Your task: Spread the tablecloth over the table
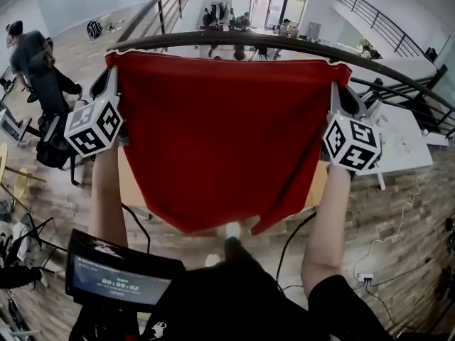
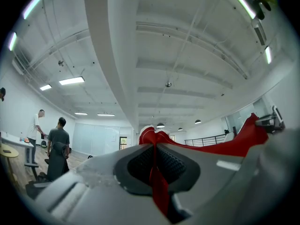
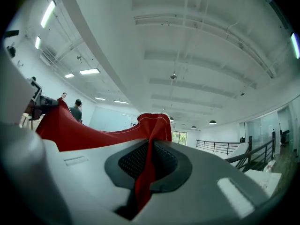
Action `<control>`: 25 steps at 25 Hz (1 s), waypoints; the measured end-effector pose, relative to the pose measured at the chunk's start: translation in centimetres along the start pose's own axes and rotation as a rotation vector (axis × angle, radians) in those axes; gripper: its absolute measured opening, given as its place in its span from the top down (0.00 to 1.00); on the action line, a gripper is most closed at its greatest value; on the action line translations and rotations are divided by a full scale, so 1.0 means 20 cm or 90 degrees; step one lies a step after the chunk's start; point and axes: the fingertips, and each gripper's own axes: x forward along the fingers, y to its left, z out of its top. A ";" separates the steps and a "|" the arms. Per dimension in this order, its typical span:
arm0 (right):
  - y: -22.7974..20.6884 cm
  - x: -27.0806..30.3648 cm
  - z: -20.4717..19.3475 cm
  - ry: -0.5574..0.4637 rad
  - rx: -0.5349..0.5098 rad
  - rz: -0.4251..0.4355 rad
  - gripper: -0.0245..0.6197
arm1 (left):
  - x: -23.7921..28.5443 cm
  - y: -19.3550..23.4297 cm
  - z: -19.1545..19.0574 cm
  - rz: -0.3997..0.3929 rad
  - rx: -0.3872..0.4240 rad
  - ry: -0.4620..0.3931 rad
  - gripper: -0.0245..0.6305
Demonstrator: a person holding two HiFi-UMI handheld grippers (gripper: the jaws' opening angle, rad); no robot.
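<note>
Red tablecloth point(image 1: 224, 141) hangs spread in the air between two handheld grippers, not yet laid on the wooden table point(image 1: 132, 187), which shows past the cloth's left and right sides. The left gripper point(image 1: 111, 68) is clamped on the cloth's upper left corner and the right gripper point(image 1: 341, 77) on its upper right corner. The top hem is stretched nearly straight, and the lower edge droops in loose folds.

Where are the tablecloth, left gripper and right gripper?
tablecloth point(image 1: 220, 141): head view, centre of cloth.
left gripper point(image 2: 153, 149): left gripper view, between its fingertips.
right gripper point(image 3: 150, 149): right gripper view, between its fingertips.
</note>
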 end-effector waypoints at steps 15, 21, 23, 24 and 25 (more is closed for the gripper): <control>-0.08 1.43 -0.41 0.034 -0.052 0.062 0.94 | 1.30 0.18 -0.44 0.097 0.077 0.068 0.94; -0.08 1.83 -0.81 0.101 -0.057 0.070 0.94 | 1.69 0.20 -0.84 0.089 0.122 0.150 0.94; -0.06 1.94 -0.94 0.127 -0.051 0.074 0.94 | 1.80 0.21 -0.99 0.089 0.113 0.177 0.94; -0.04 1.99 -1.01 0.140 -0.048 0.074 0.94 | 1.86 0.22 -1.06 0.089 0.110 0.188 0.94; -0.03 2.03 -1.07 0.152 -0.046 0.075 0.94 | 1.91 0.22 -1.15 0.087 0.107 0.199 0.94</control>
